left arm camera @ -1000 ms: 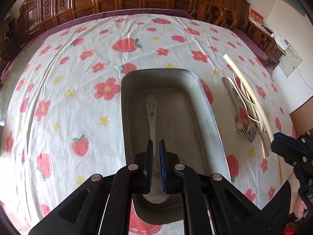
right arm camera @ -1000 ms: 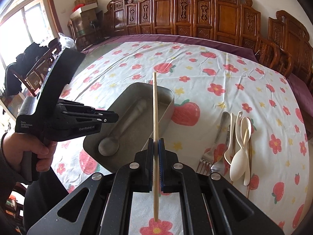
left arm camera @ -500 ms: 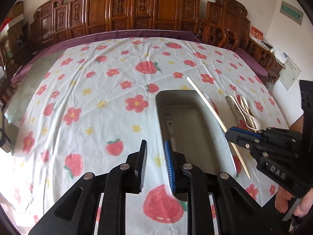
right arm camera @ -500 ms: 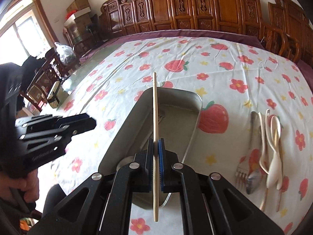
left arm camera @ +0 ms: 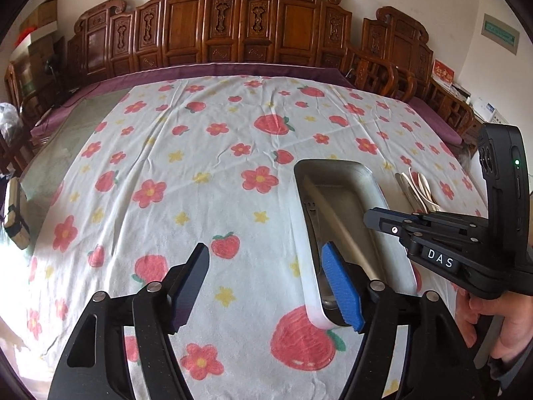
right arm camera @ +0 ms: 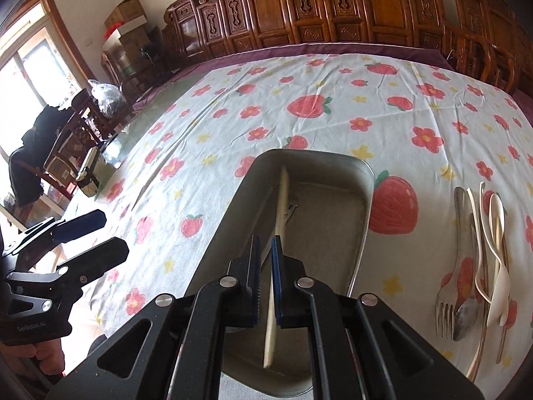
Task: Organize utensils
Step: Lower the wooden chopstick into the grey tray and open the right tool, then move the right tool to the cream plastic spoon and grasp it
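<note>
A grey metal tray lies on the strawberry tablecloth, also in the left wrist view. A metal spoon lies inside it. My right gripper is shut on a cream chopstick, whose far tip is down inside the tray; this gripper shows in the left wrist view over the tray. My left gripper is open wide and empty, at the tray's near left corner, also visible in the right wrist view. A pile of utensils lies right of the tray: fork, metal spoon, cream spoons, chopsticks.
Carved wooden chairs line the far side of the table. A small box sits on the bare table part at the left. A person's hand holds the right gripper.
My left gripper let go of the spoon in the tray, opened wide and pulled back to the left. My right gripper brought the chopstick over the tray and lowered its tip inside.
</note>
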`<action>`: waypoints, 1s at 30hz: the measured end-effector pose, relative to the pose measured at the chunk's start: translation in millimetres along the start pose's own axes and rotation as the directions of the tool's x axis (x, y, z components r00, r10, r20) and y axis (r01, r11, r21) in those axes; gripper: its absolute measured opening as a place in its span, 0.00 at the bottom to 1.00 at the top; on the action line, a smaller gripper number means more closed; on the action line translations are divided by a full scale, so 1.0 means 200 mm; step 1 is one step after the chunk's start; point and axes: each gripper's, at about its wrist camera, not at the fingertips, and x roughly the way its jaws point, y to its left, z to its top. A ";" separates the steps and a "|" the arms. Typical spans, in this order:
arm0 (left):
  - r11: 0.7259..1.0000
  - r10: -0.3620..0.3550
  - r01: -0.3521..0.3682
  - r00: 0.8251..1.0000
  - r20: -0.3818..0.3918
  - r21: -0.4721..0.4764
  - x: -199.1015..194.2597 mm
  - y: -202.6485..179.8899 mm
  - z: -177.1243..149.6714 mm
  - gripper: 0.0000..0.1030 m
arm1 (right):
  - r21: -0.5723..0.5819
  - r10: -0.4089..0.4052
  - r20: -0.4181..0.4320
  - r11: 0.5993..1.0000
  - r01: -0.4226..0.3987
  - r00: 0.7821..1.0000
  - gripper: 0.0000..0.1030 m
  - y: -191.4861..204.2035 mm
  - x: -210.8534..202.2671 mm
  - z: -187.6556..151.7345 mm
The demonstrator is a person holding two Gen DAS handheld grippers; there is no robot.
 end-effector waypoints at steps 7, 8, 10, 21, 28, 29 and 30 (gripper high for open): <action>1.000 -0.010 0.010 1.000 0.016 0.008 -0.02 -0.03 0.00 0.73 | -0.049 0.002 0.019 0.999 -0.001 1.000 0.08 -0.01 -0.05 0.00; 1.000 -0.013 0.013 1.000 0.020 0.011 -0.03 -0.04 0.00 0.74 | -0.057 -0.004 0.021 0.998 0.005 1.000 0.08 -0.01 -0.07 -0.01; 1.000 -0.019 0.019 0.999 0.028 0.019 -0.03 -0.06 0.00 0.78 | -0.076 -0.014 0.029 0.997 0.016 0.999 0.08 -0.04 -0.10 -0.02; 0.994 -0.080 0.077 0.996 0.043 0.084 -0.03 -0.31 -0.02 0.89 | -0.072 -0.129 0.076 0.988 0.134 0.989 0.08 -0.50 -0.48 -0.22; 0.984 -0.135 0.129 0.990 0.037 0.126 -0.02 -0.50 -0.03 0.89 | -0.017 -0.204 0.061 0.979 0.205 0.977 0.18 -0.83 -0.58 -0.27; 0.983 -0.140 0.134 0.989 0.037 0.129 -0.02 -0.52 -0.03 0.89 | -0.012 -0.208 0.054 0.978 0.209 0.977 0.18 -0.86 -0.57 -0.27; 0.981 -0.147 0.141 0.988 0.036 0.133 -0.02 -0.55 -0.03 0.89 | -0.008 -0.213 0.048 0.977 0.213 0.976 0.18 -0.88 -0.56 -0.27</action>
